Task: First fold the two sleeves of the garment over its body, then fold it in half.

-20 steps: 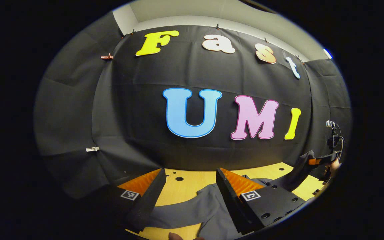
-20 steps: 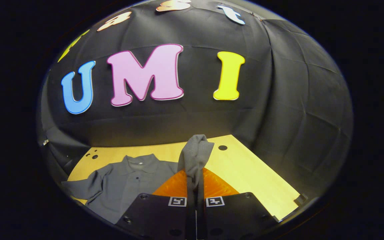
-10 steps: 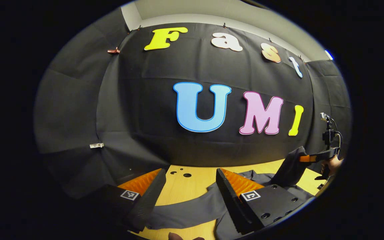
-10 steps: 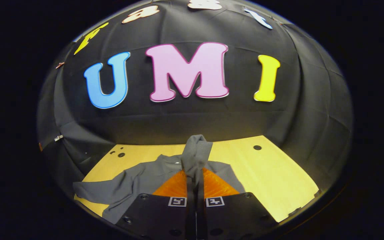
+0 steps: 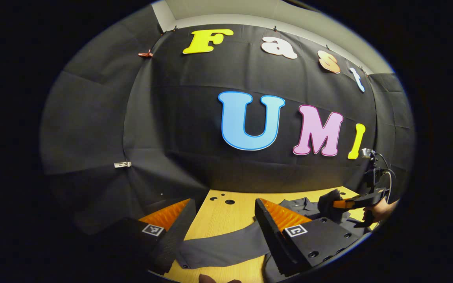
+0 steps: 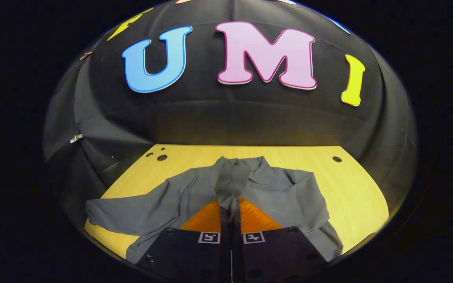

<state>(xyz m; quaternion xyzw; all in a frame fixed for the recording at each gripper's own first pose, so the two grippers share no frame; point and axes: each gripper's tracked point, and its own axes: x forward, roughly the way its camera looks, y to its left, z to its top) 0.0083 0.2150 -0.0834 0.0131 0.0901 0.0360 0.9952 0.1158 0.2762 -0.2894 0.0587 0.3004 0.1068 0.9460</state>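
The shirt (image 6: pixel 273 188) lies flat on the table (image 6: pixel 352 196). The right gripper (image 6: pixel 230 204) is clenched on one sleeve (image 6: pixel 230 181) over the body, fold unfinished. The left gripper (image 5: pixel 222 224) is released above the other sleeve (image 5: pixel 222 247), unfolded at 8 o'clock. Halving remains.

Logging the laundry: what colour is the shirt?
Plain grey shirt, clearest in the right gripper view.

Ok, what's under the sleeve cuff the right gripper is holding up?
The right gripper is shut on the sleeve cuff, held over the grey shirt: its collar and chest. The chest directly behind the cuff is covered.
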